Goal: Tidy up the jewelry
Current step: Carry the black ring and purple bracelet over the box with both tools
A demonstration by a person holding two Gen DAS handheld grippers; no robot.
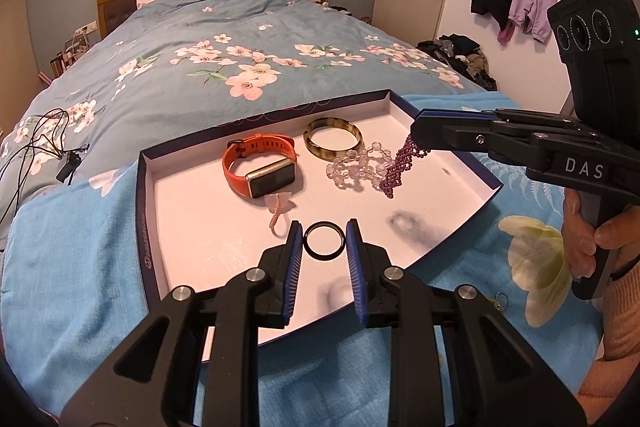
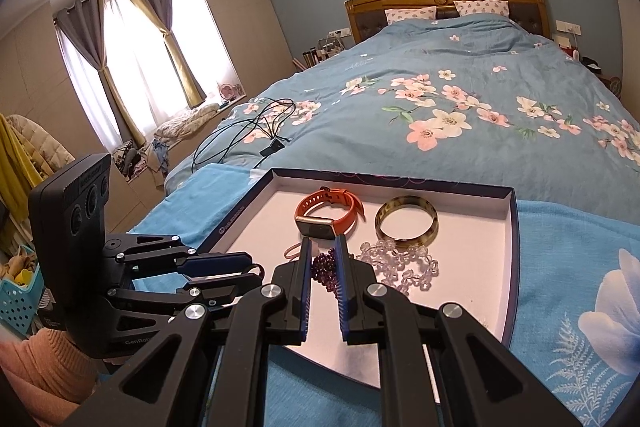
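Jewelry sits gathered in a shallow white-lined box lid [image 1: 472, 183] on the blue blanket [image 1: 72, 267], so most of the sorting looks done. In the left wrist view the left gripper [image 1: 323, 227] is spread apart, its blue-padded fingers either side of a thin dark ring [image 1: 324, 241] lying flat on the lid floor, not touching it as far as I can tell. The right gripper [image 2: 323, 245] holds a purple bead strand [image 2: 322, 267]: from the left wrist view the beads hang from its tips, their lower end resting on the lid, so it is clamped on them. Just beside lie a clear bead bracelet [image 1: 356, 167], a mottled olive bangle [image 1: 334, 139], an orange-strapped watch [image 1: 260, 167] and a small pink tassel [image 1: 278, 205]. What seems left is setting the purple strand down and placing the ring. Legible writing: "DAS" on the right gripper's body, "CenRob…" on the left gripper's housing in the right wrist view; print on the lid rim is too small to read.
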